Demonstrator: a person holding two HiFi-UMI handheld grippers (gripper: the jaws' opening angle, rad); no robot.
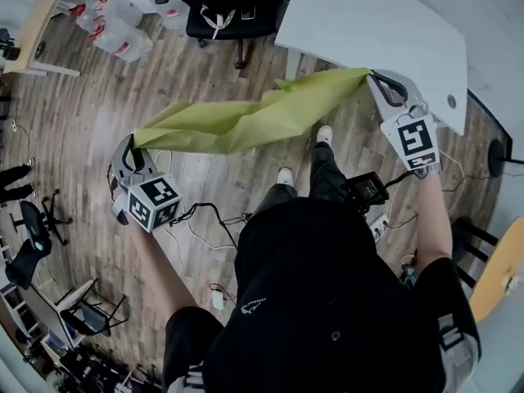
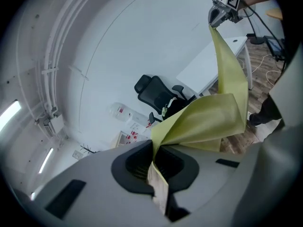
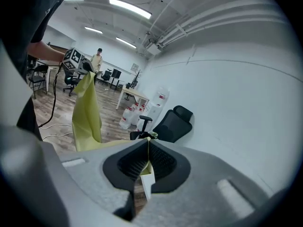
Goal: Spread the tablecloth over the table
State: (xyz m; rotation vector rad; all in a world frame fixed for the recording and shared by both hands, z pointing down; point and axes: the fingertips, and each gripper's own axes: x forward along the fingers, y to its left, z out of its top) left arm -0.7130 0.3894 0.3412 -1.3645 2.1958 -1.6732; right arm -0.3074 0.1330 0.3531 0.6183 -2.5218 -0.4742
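The left gripper point(image 1: 133, 147) had its fingers point(image 2: 135, 164) clenched on one end of the yellow-green tablecloth point(image 1: 254, 117), and the right gripper point(image 1: 374, 79) was pinched shut on the other end. The cloth hung loosely folded between them, off the white worktop point(image 1: 385, 31). A black office chair point(image 1: 233, 11) stood beyond.

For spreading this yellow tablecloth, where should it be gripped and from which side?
Grip the tablecloth at its two ends, each from its outer side. It is limp and folds along its length, so only end grips pull it flat. The left claw and right claw are shut there.
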